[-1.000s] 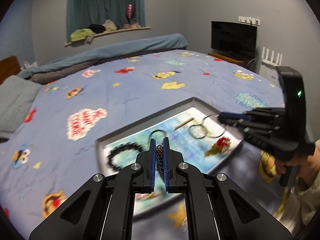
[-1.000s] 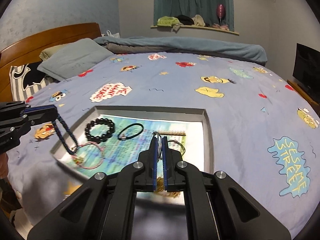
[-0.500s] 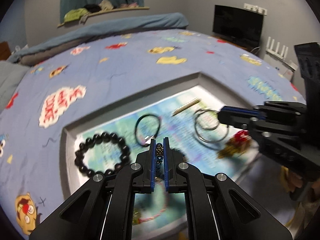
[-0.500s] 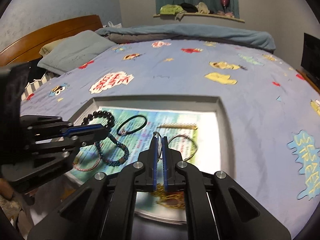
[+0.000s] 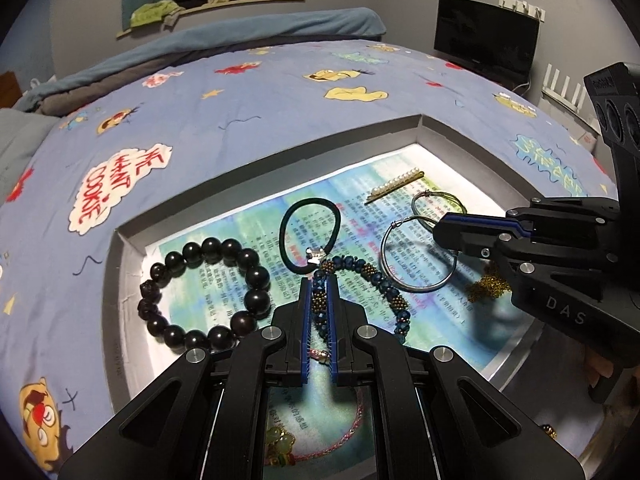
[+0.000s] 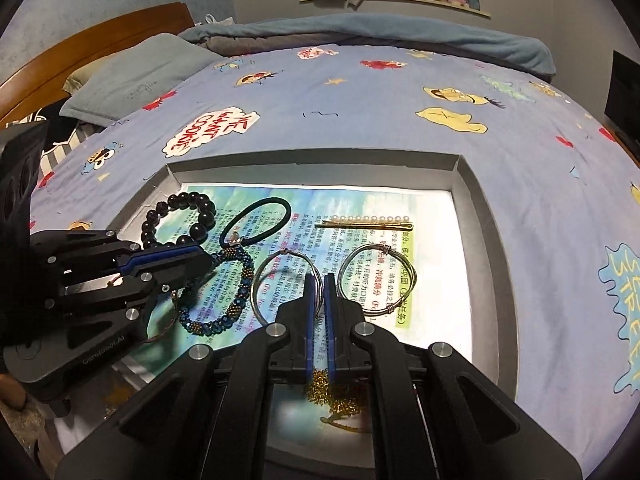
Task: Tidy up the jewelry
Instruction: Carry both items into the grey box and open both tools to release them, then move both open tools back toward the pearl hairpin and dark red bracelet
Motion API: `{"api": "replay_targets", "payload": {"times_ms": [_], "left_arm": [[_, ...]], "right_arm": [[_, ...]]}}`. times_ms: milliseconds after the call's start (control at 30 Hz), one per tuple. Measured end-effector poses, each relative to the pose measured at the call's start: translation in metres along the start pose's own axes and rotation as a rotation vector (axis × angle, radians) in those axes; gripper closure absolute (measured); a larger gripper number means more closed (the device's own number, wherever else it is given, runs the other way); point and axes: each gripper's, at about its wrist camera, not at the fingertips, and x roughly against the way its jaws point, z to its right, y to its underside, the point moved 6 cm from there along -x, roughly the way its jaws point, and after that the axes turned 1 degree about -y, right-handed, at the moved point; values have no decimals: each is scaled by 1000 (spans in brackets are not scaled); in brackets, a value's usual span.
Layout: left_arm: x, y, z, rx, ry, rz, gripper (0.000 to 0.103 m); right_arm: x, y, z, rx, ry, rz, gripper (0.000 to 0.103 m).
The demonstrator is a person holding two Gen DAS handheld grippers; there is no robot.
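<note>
Tray (image 6: 476,216): matt grey card walls, floor lined with glossy printed paper (image 6: 432,248). Black bead bracelet (image 5: 208,292): smooth, polished, highly reflective. Blue beaded bracelet (image 5: 384,288): faceted glassy beads mixed with small brassy ones. Two wire hoops (image 6: 378,280): bright bare metal. Hair tie (image 5: 310,228): matt black elastic. Hairpin (image 6: 364,222): gold metal with pearly beads. Bedsheet (image 6: 360,120): soft matt printed cloth. Headboard (image 6: 100,48): varnished wood. Gripper bodies: matt black plastic, blue ribbed pads.
</note>
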Motion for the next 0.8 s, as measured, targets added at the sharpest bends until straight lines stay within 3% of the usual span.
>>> {"api": "replay_targets", "payload": {"times_ms": [267, 367, 533, 633, 733, 800], "left_arm": [[2, 1, -5, 14, -12, -1, 95], [7, 2, -7, 19, -15, 4, 87], [17, 3, -10, 22, -32, 19, 86], [29, 3, -13, 38, -36, 32, 82], [41, 4, -16, 45, -54, 52, 67], [51, 6, -19, 46, -72, 63, 60]], "right_arm": [[-1, 1, 1, -1, 12, -1, 97], [2, 2, 1, -2, 15, 5, 95], [11, 4, 4, -20, 24, 18, 92], [21, 3, 7, -34, 23, 38, 81], [34, 4, 9, -41, 25, 60, 76], [42, 5, 10, -46, 32, 71, 63]]}}
